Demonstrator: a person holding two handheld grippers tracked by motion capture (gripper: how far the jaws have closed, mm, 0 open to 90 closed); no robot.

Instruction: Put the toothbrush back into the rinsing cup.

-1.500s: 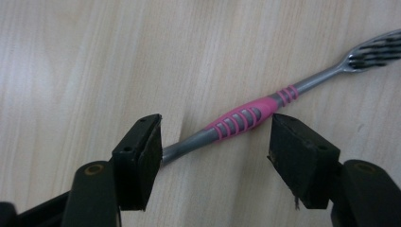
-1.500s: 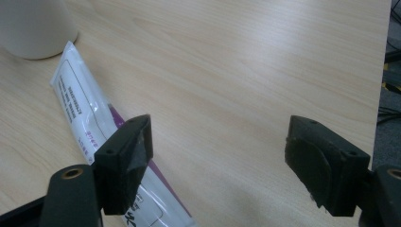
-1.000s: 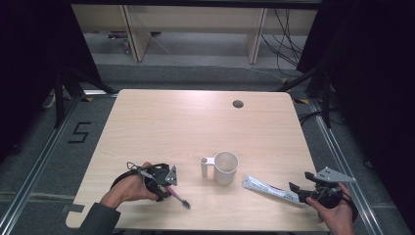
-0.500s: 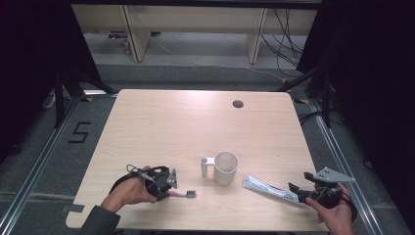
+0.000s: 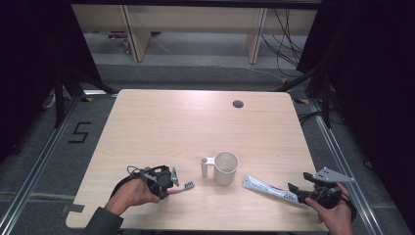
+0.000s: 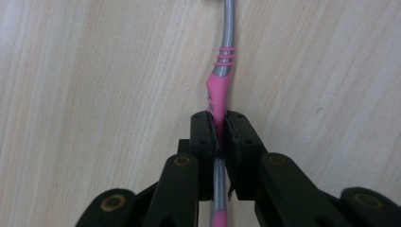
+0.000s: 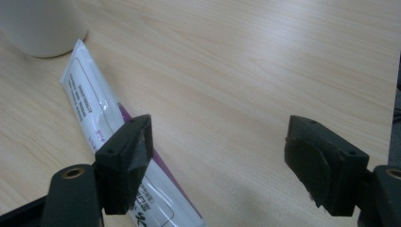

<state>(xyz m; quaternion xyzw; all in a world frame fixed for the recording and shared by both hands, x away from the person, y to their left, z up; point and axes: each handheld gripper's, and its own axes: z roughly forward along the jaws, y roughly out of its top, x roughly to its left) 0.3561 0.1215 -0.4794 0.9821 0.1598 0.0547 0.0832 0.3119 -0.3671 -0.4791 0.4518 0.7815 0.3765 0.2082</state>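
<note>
The left gripper (image 5: 172, 180) sits low at the near left of the pale wood-grain bench (image 5: 195, 122), its jaws clenched on the pink-and-grey plastic toothbrush (image 6: 221, 90); in the left gripper view the two black pads press on the pink grip section, and the grey neck runs away from them along the wood; those jaws have just been closing, with the handle between them. In the high view the brush head lies on the bench just left of the white cylindrical mug (image 5: 225, 167), whose handle points toward it; brush and mug do not touch. The right gripper (image 5: 299, 192) rests at the near right edge, its jaws released and standing wide; the white flat toothpaste tube with purple print (image 7: 101, 123) lies on the bench under the left-hand jaw in the right gripper view, and neither pad presses on it; its far end lies near the foot of the mug.
</note>
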